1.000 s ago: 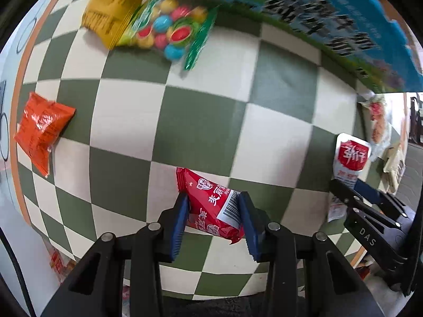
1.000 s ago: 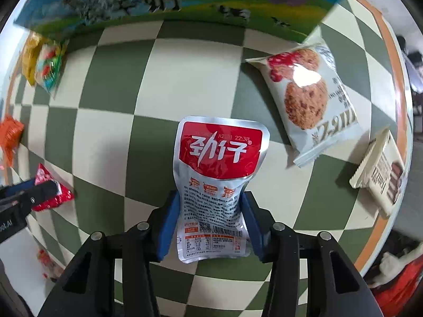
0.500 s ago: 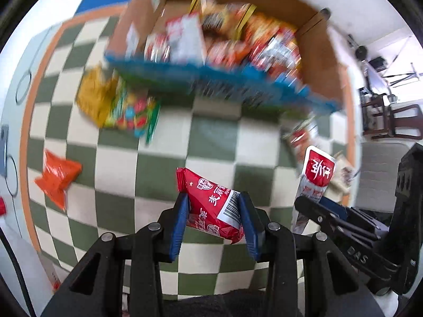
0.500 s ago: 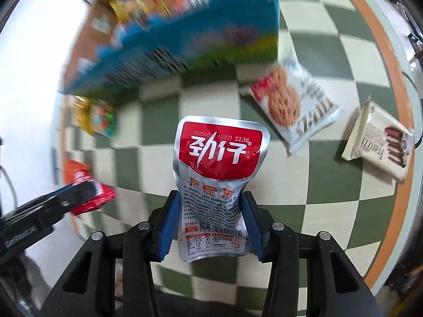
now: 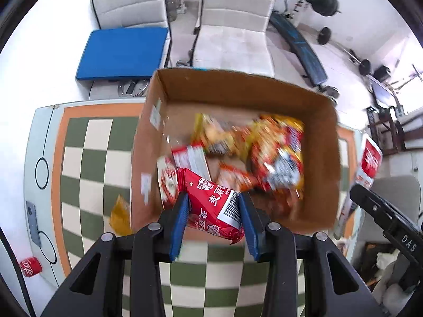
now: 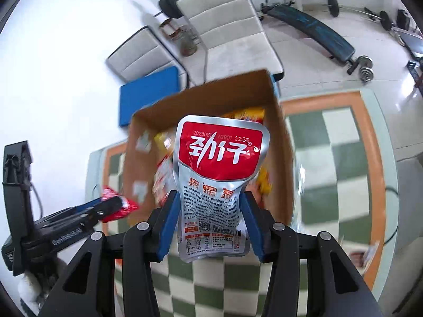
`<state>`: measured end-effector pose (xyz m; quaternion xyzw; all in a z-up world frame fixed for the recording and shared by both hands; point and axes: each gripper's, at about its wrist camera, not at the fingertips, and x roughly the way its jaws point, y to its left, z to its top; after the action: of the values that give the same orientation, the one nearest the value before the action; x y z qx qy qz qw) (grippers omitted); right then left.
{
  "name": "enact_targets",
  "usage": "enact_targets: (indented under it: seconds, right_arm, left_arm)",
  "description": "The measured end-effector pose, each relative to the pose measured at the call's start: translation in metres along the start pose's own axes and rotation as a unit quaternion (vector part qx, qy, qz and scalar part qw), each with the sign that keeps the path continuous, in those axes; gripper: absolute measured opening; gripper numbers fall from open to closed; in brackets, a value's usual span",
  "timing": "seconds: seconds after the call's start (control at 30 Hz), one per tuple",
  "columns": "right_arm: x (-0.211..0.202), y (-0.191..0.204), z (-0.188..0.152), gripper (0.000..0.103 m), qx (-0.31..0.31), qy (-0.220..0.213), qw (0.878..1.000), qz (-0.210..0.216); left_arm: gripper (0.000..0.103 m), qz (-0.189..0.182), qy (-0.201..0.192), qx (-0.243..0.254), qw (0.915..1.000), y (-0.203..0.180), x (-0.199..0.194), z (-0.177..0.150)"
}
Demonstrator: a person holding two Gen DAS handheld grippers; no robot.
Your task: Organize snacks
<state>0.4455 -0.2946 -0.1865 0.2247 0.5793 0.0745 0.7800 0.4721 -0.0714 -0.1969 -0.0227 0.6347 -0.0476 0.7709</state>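
My left gripper (image 5: 212,206) is shut on a red snack packet (image 5: 211,206) with a barcode, held over the near wall of an open cardboard box (image 5: 232,87) that holds several snack packs. My right gripper (image 6: 210,211) is shut on a silver pouch with a red label (image 6: 219,169), raised in front of the same box (image 6: 206,89). In the left wrist view the silver pouch (image 5: 370,161) and the right gripper's black body show at the right edge. The right wrist view has the left gripper with its red packet (image 6: 116,206) at the lower left.
The box stands on a green-and-cream checkered table (image 5: 87,158) with an orange border. A yellow snack bag (image 5: 120,216) lies left of the box, a red can (image 5: 30,265) at the table's left corner. Two pale chairs (image 5: 235,18) and a blue pad (image 5: 123,52) lie beyond.
Both grippers have risen from the tabletop with their packets still gripped and have swung towards the box, so its inside now shows from above. The loose snacks on the table have dropped out of view.
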Motion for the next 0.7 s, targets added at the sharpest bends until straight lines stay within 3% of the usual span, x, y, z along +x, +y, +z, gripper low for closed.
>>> enact_targets:
  seconds: [0.2,0.43,0.53,0.57,0.63,0.67,0.7]
  right_arm:
    - [0.05,-0.017,0.05,0.054,0.021,0.03,0.998,-0.053]
    - [0.094,-0.034,0.065,0.061,0.03,0.046,0.994,-0.09]
    - [0.096,-0.035,0.069,0.063,0.033,0.048,0.994,-0.095]
    - [0.096,-0.036,0.071,0.064,0.034,0.049,0.994,-0.096]
    - [0.099,-0.034,0.072,0.064,0.031,0.052,0.993,-0.098]
    - [0.099,-0.034,0.073,0.064,0.031,0.052,0.993,-0.1]
    - [0.1,-0.033,0.073,0.064,0.027,0.053,0.993,-0.099]
  left_arm:
    - [0.038,0.02,0.044,-0.008,0.9988,0.021,0.052,0.056]
    - [0.039,0.053,0.084,-0.003,0.9951,0.027,0.089,0.077]
    - [0.039,0.048,0.096,-0.011,0.9941,0.032,0.098,0.082]
    - [0.042,0.045,0.096,-0.015,0.9943,0.035,0.099,0.083]
    - [0.059,0.046,0.087,-0.014,0.995,0.036,0.097,0.085]
    - [0.078,0.045,0.083,-0.017,0.9954,0.037,0.095,0.085]
    - [0.082,0.039,0.077,-0.02,0.9961,0.038,0.092,0.086]
